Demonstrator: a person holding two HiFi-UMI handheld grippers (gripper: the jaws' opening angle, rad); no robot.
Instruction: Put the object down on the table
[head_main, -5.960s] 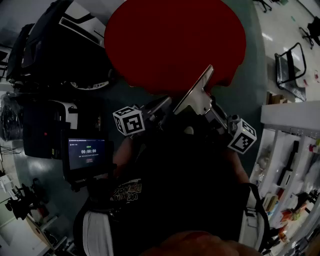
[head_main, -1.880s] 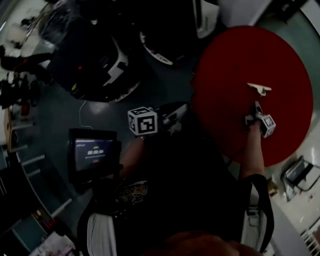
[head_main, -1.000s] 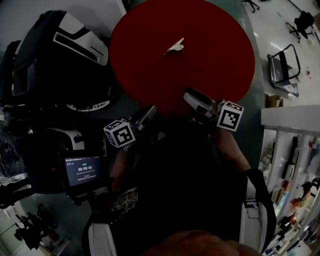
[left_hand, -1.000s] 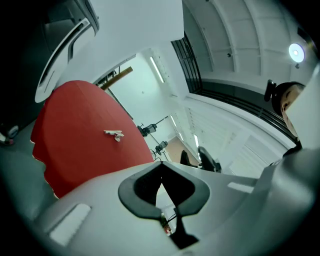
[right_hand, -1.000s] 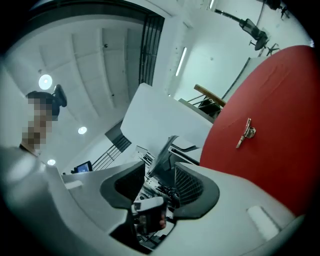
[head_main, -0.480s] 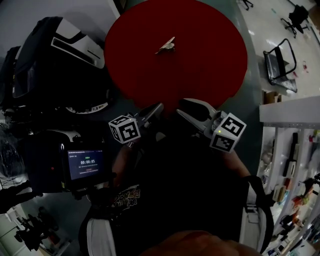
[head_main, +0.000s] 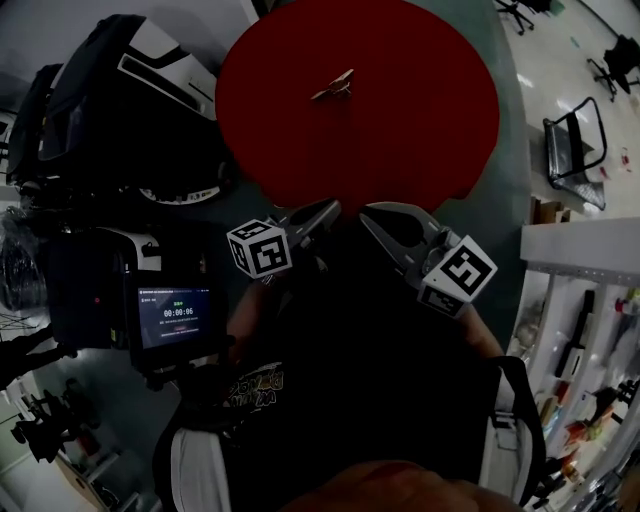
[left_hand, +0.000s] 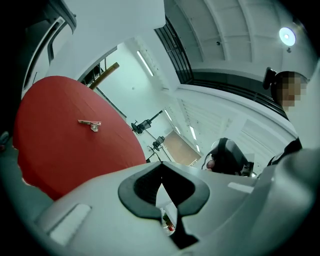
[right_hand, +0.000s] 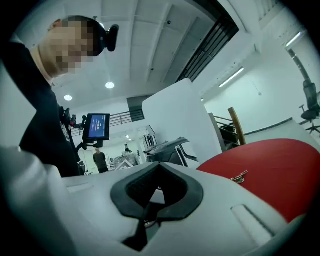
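- Task's thing: a small pale metal piece (head_main: 333, 87), a thin flat strip with a short raised tab on one side, lies on the round red tabletop (head_main: 420, 140), towards its far half and well apart from both tools
- Left hand-held gripper (head_main: 325, 212): its own view shows the black pads (left_hand: 137, 187) brought together at the tips with nothing between them; clenched and empty, held near the person's body at the near rim of the tabletop
- Right hand-held gripper (head_main: 385, 218): likewise clenched on nothing (right_hand: 157, 192), held beside the left one
- Judgement on progress: the metal piece rests free on the tabletop with no tool touching it, so the set-down appears complete
- Judgement on handling: the piece (left_hand: 90, 123) looks light, stiff and thin; bare metal is likely slippery against the pads, and it is not likely fragile
- Judgement on hold: the strip lies low on the red surface, so a pinch across its flat would be awkward; the raised tab (right_hand: 239, 176) offers the better purchase, or else the narrow width of the strip
- Hard to make out: the head view is dark and the piece is very small in all three views; whether it is a hinge, a clip or a bracket cannot be told
- Cut off or hidden: the far rim of the tabletop runs out of the head view at the top; part of its near rim sits behind the two tools; the person's dark torso fills the lower head view
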